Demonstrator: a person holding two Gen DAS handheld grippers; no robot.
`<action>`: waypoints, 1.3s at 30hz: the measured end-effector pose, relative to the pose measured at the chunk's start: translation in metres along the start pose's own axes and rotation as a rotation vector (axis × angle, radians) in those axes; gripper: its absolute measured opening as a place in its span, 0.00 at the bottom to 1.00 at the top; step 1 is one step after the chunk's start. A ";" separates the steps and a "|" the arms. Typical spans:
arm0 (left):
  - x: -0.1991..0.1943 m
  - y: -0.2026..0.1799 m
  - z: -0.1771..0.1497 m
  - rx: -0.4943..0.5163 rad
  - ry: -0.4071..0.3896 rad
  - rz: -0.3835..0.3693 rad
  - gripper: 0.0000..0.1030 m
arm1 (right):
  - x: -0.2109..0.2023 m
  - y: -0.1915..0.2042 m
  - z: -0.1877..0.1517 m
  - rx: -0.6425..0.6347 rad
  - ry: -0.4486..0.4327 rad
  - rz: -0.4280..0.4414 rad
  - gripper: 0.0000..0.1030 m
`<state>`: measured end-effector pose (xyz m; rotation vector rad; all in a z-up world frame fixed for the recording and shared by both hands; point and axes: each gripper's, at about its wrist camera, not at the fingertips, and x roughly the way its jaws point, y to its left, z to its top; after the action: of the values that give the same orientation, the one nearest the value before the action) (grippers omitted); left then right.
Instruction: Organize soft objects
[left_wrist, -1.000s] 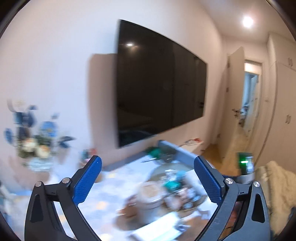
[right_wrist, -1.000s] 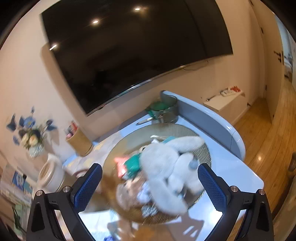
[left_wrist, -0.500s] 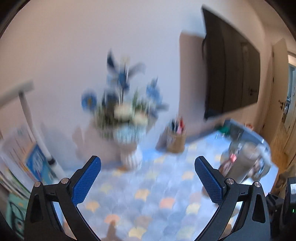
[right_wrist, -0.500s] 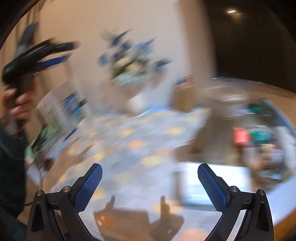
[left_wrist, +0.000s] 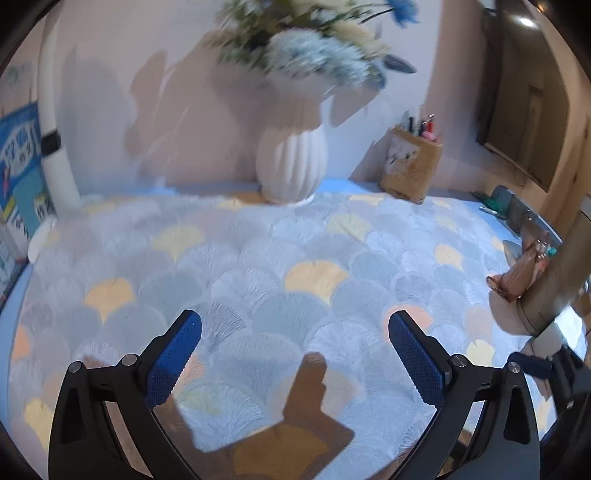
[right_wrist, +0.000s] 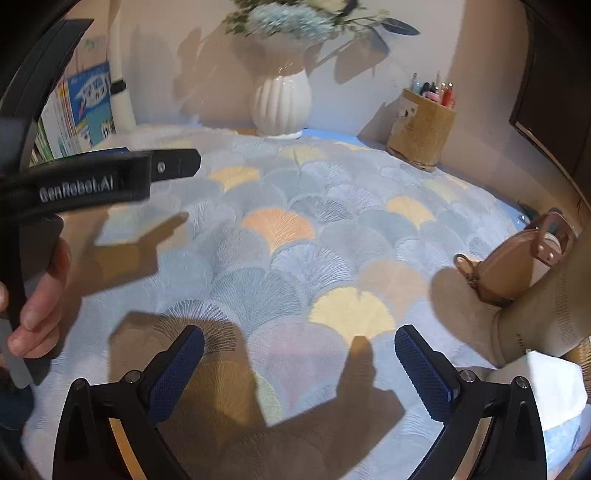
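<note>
both tools hang over a wide bare stretch of the scallop-patterned cloth that covers the tabletop. the left hand-held gripper has its 2 blue pads spread wide with nothing between them, and the right hand-held gripper is the same, spread and empty. in the right wrist view the person's hand shows at the left edge, wrapped around the other tool's black handle.

the soft things sit at the far right edge of both views, well apart from either tool: a small tan pouch with a ring clasp, leaning against a beige knitted fabric piece. just beside them lies a flat white folded item; whether it is cloth or paper i cannot tell. a white ribbed vase of flowers and a pen holder stand at the back by the wall, clear of the work.

judging by looks, the pouch is light, a little springy and smooth-skinned, so it may slip; pinching across its body near the strap tab seems safer than hooking the thin ring. the knitted piece should be limp and will sag, so a bunched fold near its middle would carry it best. neither looks breakable, and a firm squeeze should do no harm.
</note>
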<state>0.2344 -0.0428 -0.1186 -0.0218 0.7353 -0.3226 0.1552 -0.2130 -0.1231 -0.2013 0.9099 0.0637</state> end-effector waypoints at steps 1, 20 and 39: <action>0.001 0.005 0.001 -0.019 -0.001 -0.011 0.99 | 0.004 0.005 -0.001 -0.017 0.014 -0.024 1.00; 0.019 0.011 -0.001 -0.059 0.079 -0.030 0.99 | 0.014 -0.047 -0.002 0.269 0.026 0.045 1.00; 0.014 -0.010 -0.004 0.044 0.029 0.094 0.80 | 0.002 -0.046 -0.005 0.272 -0.025 -0.027 1.00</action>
<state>0.2386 -0.0561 -0.1288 0.0593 0.7548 -0.2493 0.1593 -0.2594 -0.1212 0.0402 0.8812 -0.0828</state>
